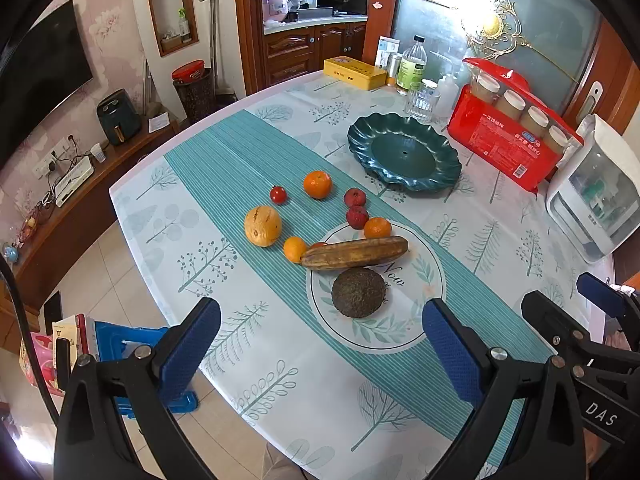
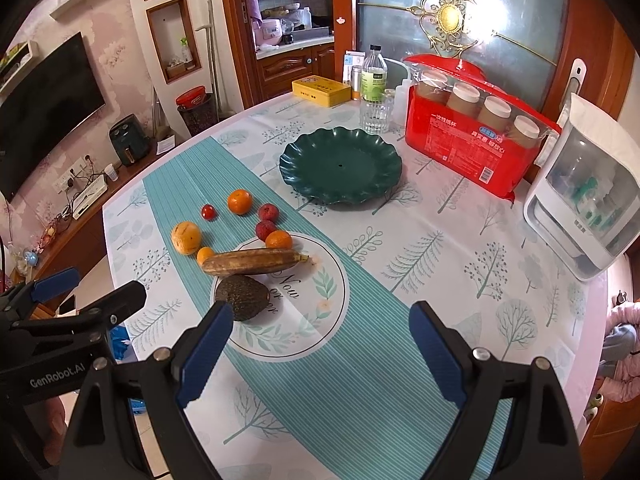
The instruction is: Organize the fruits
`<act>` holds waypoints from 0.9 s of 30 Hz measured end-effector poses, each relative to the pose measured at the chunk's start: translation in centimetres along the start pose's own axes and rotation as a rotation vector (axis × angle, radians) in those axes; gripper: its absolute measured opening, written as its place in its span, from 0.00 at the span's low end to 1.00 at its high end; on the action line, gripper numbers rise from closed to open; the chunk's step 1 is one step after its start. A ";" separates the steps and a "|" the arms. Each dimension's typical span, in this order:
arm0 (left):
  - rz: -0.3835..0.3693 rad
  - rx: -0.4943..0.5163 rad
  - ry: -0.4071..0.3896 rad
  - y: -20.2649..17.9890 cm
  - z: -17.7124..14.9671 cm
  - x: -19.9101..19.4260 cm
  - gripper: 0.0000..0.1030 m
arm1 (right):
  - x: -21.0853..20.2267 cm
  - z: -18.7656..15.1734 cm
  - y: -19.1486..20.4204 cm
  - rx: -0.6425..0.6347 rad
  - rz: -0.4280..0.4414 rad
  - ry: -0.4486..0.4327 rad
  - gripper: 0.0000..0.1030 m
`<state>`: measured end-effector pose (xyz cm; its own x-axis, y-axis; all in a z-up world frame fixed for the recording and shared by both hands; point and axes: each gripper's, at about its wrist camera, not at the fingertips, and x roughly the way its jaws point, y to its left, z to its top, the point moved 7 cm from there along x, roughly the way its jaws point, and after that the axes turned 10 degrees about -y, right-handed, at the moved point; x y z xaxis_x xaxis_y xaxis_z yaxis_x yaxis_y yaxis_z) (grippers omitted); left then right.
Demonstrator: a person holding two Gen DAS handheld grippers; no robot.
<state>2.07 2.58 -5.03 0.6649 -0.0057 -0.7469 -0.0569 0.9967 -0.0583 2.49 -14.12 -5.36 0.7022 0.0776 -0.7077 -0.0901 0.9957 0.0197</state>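
Observation:
Loose fruit lies on the tablecloth: a dark avocado (image 1: 359,292) (image 2: 241,297), a browned banana (image 1: 354,253) (image 2: 253,262), a yellow passion fruit (image 1: 263,226) (image 2: 185,237), several oranges (image 1: 317,184) (image 2: 240,201), two red lychees (image 1: 355,197) (image 2: 267,212) and a cherry tomato (image 1: 278,194) (image 2: 209,211). An empty dark green scalloped plate (image 1: 404,156) (image 2: 340,166) sits beyond them. My left gripper (image 1: 320,344) is open above the table, just short of the avocado. My right gripper (image 2: 320,344) is open, to the right of the avocado.
At the table's far side stand a red pack of paper cups (image 1: 504,144) (image 2: 468,148), a glass (image 2: 376,114), a bottle (image 2: 374,74), a yellow tin (image 2: 321,90) and a white appliance (image 2: 588,204). The left table edge drops to the floor and a blue stool (image 1: 128,344).

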 end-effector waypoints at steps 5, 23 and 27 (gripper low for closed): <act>0.002 0.000 0.000 0.0 0.0 0.0 0.98 | -0.1 0.0 0.1 0.000 0.000 -0.001 0.88; 0.030 0.031 0.023 0.8 -0.3 0.1 0.98 | 0.3 -0.5 0.6 -0.006 0.002 0.012 0.88; 0.024 0.024 0.031 1.1 -0.4 0.7 0.98 | 0.9 -0.6 0.7 -0.013 0.006 0.024 0.88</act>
<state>2.16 3.61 -5.83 0.6403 0.0156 -0.7680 -0.0539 0.9982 -0.0246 2.60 -13.36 -6.40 0.6847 0.0823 -0.7241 -0.1034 0.9945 0.0153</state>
